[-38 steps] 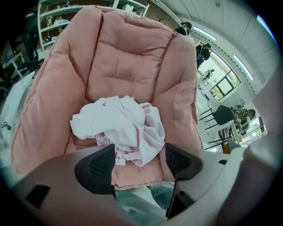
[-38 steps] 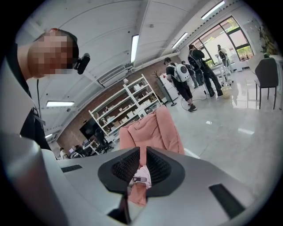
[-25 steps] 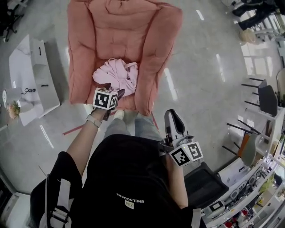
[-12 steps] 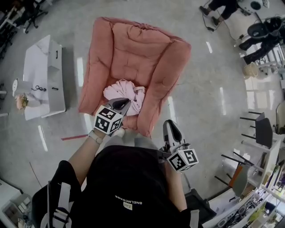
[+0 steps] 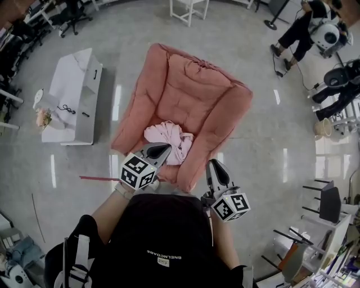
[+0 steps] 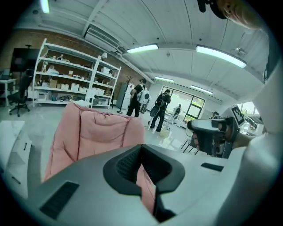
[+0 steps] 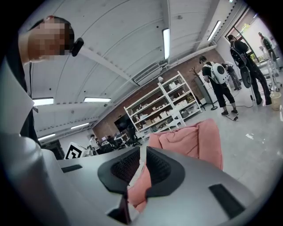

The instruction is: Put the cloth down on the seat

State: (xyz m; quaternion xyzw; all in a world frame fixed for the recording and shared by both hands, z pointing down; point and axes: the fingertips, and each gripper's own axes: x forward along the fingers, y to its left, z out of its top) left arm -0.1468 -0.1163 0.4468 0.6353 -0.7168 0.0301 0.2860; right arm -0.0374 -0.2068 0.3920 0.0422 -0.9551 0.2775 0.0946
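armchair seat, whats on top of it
A crumpled pink cloth lies at the front of the seat. The seat beneath is covered; the left gripper hides the cloth's near edge.

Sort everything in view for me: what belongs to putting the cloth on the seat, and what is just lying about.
Belongs to the job:
pink cloth, already lying on the seat
pink armchair
left tool, jaws just closed, empty
right tool, shut, empty

Just lying about:
white low cabinet
white stool
black chair
shelving
people standing by
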